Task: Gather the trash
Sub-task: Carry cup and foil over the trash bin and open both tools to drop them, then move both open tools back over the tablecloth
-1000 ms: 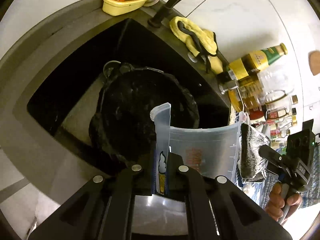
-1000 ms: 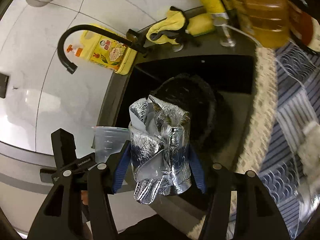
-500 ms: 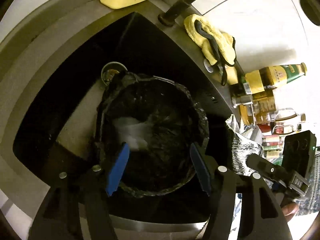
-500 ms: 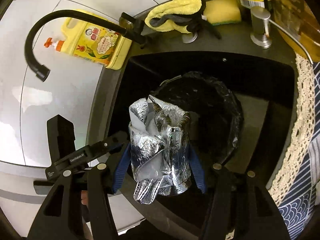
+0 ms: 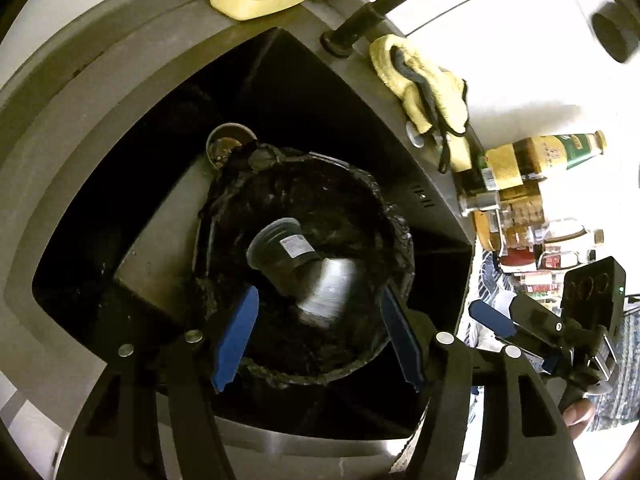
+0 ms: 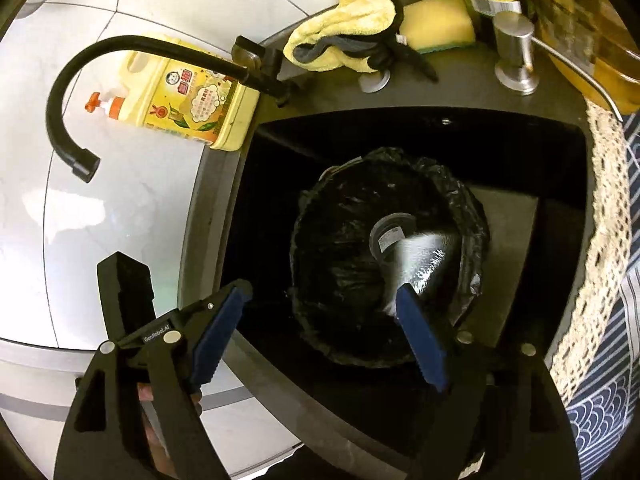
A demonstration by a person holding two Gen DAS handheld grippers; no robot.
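The dropping step was in hand: the right gripper [image 6: 320, 332] was opening, empty, and the left gripper [image 5: 316, 336] stood wide, empty. The foil wrapper [image 5: 328, 292] and plastic cup [image 5: 282, 252] lay in the trash bin [image 5: 224, 200], at twelve o'clock from the jaws. I judged the next move called for seeking more trash.

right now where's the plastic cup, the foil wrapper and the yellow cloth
plastic cup [image 5: 282, 254]: left wrist view, on its side wall near the label, lying in the bin
foil wrapper [image 5: 330, 286]: left wrist view, on its blurred silver face
yellow cloth [image 6: 348, 28]: right wrist view, on the yellow fold
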